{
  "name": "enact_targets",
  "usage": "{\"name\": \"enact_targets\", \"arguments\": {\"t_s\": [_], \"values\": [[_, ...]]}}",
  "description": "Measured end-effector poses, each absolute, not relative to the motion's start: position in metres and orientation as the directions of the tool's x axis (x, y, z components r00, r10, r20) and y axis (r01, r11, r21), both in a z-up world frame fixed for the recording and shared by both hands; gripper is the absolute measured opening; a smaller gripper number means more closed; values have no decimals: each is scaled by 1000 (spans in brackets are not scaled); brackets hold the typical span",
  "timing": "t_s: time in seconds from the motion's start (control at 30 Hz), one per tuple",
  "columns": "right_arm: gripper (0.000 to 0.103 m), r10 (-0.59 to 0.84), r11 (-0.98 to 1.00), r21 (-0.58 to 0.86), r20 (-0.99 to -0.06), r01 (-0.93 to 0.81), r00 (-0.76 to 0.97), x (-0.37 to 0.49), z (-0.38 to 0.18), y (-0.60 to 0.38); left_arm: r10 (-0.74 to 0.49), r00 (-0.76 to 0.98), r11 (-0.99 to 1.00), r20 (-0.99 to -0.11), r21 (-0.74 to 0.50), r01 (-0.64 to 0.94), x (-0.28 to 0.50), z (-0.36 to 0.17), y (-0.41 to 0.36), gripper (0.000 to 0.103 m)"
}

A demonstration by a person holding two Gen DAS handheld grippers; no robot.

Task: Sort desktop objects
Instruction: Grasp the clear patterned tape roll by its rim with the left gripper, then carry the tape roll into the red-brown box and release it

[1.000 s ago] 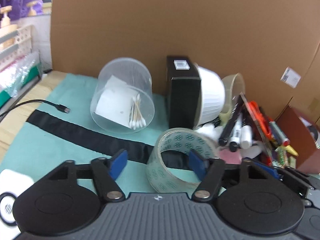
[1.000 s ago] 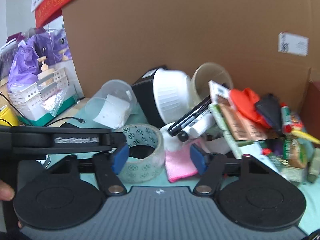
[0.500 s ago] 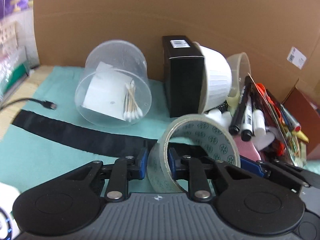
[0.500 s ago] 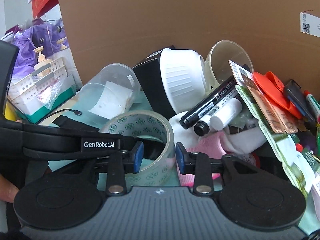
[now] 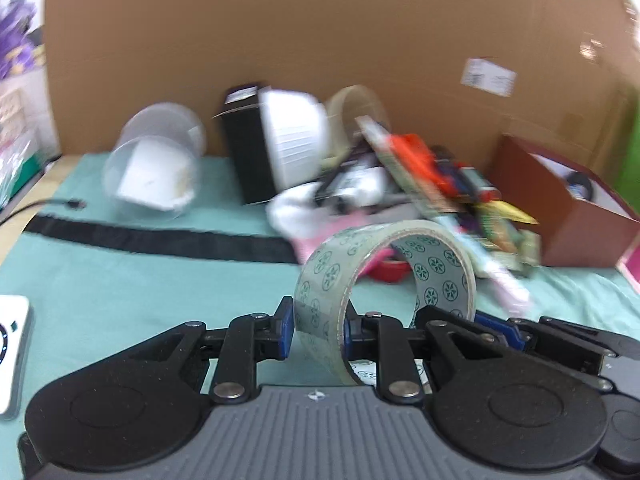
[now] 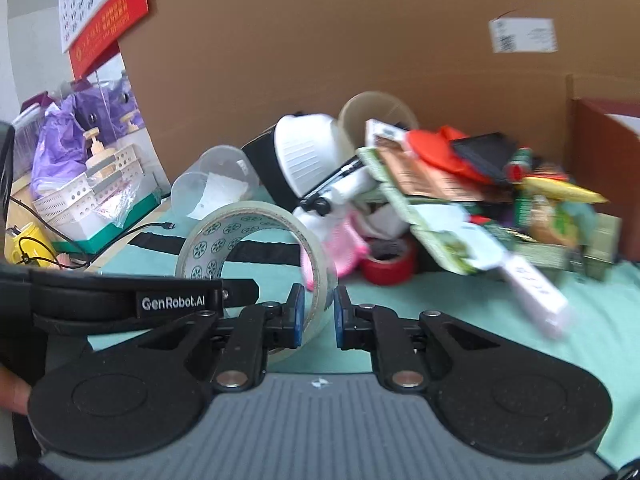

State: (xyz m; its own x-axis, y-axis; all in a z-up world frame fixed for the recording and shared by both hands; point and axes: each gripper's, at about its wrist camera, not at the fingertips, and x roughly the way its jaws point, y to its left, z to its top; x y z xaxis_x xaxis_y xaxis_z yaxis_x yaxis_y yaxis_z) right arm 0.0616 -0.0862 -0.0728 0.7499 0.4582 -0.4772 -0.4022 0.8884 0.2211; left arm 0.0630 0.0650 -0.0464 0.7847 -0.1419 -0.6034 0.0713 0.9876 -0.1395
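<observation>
I can read only "GenRobot.AI" in white on the black arm of the left gripper [image 6: 172,303], while the red wall calendar [image 6: 100,4] and the cardboard's white label [image 6: 522,35] are too small to make out.

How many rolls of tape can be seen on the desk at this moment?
3. The clear tape roll is clamped by both tongs, left and right. A red roll lies beside the pile. A brownish roll leans against the cardboard. The pile may hide more.
</observation>
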Motion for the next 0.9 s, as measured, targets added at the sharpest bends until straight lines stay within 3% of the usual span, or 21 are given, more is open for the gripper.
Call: {"name": "enact_targets", "arguments": {"t_s": [0.17,0.57,0.9], "values": [[14,396,917,214,-409,-336,822,38,-55,-135,-206,809,978,-551,-80,195,65,-23,9,23],[12,164,981,146,-244,-131,956,50,1,-243,-393,802,913,-450,-88,398,114,27,-109,23],[13,-14,996,84,-225,34,974,120,29,-322,-498,732,852,-465,-106,513,199,36,-195,22]]}}
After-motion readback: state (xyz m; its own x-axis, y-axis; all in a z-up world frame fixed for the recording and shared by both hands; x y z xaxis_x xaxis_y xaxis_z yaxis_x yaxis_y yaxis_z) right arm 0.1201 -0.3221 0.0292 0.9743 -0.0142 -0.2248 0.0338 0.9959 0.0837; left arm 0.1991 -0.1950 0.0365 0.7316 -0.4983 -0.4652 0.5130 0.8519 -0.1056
